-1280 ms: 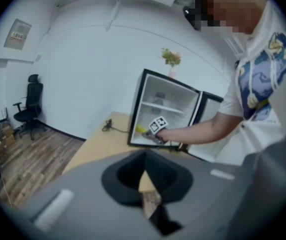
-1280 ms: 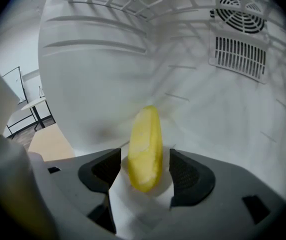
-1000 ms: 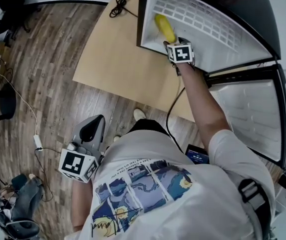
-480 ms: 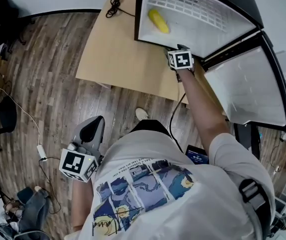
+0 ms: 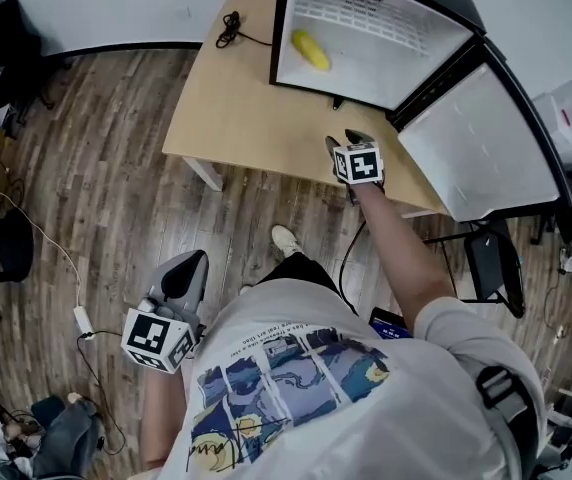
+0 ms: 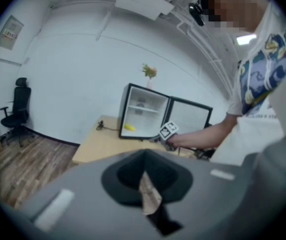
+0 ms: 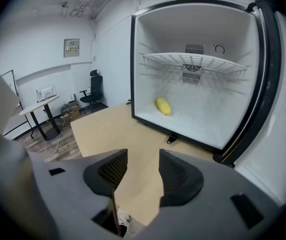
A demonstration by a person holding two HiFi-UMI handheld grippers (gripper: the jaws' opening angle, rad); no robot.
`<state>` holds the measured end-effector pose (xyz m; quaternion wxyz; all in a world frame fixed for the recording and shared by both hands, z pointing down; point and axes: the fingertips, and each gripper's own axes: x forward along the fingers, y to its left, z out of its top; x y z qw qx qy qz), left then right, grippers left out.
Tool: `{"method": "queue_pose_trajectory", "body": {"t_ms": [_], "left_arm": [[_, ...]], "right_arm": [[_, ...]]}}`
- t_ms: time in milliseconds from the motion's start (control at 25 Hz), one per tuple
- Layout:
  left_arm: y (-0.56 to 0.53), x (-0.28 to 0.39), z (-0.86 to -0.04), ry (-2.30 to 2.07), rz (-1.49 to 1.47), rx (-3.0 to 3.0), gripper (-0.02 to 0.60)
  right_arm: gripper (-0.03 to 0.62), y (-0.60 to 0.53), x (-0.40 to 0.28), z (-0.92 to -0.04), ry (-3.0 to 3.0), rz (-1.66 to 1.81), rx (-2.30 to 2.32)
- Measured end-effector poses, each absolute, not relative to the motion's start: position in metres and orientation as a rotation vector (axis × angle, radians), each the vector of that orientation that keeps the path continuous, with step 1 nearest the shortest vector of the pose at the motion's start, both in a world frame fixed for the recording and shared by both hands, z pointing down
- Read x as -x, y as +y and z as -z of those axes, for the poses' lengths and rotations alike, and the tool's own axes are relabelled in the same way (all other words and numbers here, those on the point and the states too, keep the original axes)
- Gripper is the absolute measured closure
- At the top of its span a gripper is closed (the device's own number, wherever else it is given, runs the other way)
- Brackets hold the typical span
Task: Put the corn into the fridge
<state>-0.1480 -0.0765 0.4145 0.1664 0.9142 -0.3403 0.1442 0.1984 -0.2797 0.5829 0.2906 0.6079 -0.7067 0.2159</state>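
Observation:
The yellow corn [image 5: 311,50] lies inside the open mini fridge [image 5: 386,58], on its white floor near the left wall, below the wire shelf [image 7: 195,61]. It also shows in the right gripper view as corn [image 7: 163,105] and, small, in the left gripper view as corn [image 6: 129,127]. My right gripper [image 5: 344,140] hovers over the wooden table's [image 5: 246,108] near edge, well back from the fridge. Its jaws [image 7: 143,171] are closing with nothing between them. My left gripper [image 5: 188,264] hangs low by the person's side over the floor, shut and empty.
The fridge door [image 5: 476,143] stands swung wide to the right. A black cable [image 5: 231,18] lies coiled on the table's far corner. A power strip and cord [image 5: 79,318] run across the wood floor, and a dark chair [image 5: 491,263] stands at right.
My right gripper has drawn back out of the fridge to the table's near edge, leaving the corn inside. The person has stepped back, so the fridge looks farther away.

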Motion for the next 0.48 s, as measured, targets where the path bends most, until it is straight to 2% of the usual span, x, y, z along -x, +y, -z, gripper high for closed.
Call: {"method": "queue_pose_trajectory", "body": {"t_ms": [480], "left_arm": [[-0.002,0.182,-0.444,-0.903,-0.413,-2.595,0.572]], "right_arm": [[0.547,-0.129,-0.118,-0.573,-1.972,-0.612,-1.546]]}}
